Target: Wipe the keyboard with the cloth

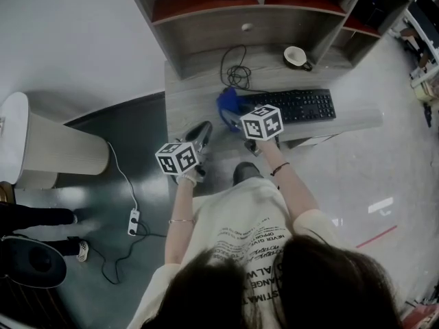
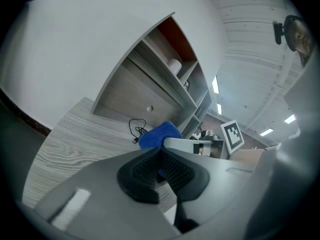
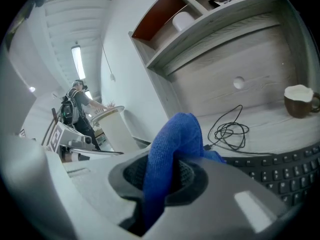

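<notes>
The right hand-held gripper (image 3: 165,176) pinches the cloth (image 3: 172,139) by the keyboard (image 1: 295,105), the left hand-held gripper (image 2: 161,171) is closed and empty; next, rub the cloth over the keys.

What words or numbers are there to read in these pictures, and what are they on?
"NEVER GIVE": printed on the person's shirt, upside down in the head view. The other lines of that print are cut off or too blurred to read.
Keyboard: the key letters are too small to read.
Left marker cube and right marker cube: only black-and-white squares, no words.
</notes>
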A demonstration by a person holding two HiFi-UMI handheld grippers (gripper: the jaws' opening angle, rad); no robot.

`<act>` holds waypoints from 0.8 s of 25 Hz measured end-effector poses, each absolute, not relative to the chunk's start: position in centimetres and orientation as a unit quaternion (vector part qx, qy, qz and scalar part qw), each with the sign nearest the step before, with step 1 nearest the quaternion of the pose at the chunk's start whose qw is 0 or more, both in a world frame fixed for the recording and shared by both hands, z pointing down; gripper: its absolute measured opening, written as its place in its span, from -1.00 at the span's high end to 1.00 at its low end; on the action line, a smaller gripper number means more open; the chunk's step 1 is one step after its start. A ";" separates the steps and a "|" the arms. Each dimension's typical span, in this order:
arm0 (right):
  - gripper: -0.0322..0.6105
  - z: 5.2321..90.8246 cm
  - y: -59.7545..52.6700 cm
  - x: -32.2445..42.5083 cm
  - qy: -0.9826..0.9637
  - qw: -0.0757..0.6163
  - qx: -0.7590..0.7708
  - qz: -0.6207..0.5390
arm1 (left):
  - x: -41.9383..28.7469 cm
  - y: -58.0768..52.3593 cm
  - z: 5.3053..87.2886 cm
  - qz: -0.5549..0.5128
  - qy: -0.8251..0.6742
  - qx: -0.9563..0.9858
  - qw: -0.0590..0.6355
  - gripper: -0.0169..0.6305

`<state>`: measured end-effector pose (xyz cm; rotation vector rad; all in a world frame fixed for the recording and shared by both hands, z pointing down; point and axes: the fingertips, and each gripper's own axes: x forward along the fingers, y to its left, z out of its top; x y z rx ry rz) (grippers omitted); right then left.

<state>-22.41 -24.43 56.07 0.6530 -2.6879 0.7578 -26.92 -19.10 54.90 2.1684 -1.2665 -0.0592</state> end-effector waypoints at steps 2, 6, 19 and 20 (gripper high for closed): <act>0.74 55.8 -24.2 -22.5 -0.930 0.131 0.220 0.263 | -27.0 -19.0 54.7 -0.024 -0.480 0.822 0.307 0.96; 0.74 55.4 -23.6 -22.5 -0.934 0.131 0.205 0.262 | -26.9 -18.8 54.2 -0.023 -0.481 0.823 0.301 0.96; 0.74 52.5 -23.1 -22.8 -0.950 0.111 0.171 0.236 | -27.7 -18.6 52.6 -0.013 -0.483 0.832 0.272 0.96; 0.74 52.3 -23.1 -22.8 -0.951 0.111 0.170 0.233 | -27.7 -18.6 52.4 -0.014 -0.483 0.833 0.269 0.96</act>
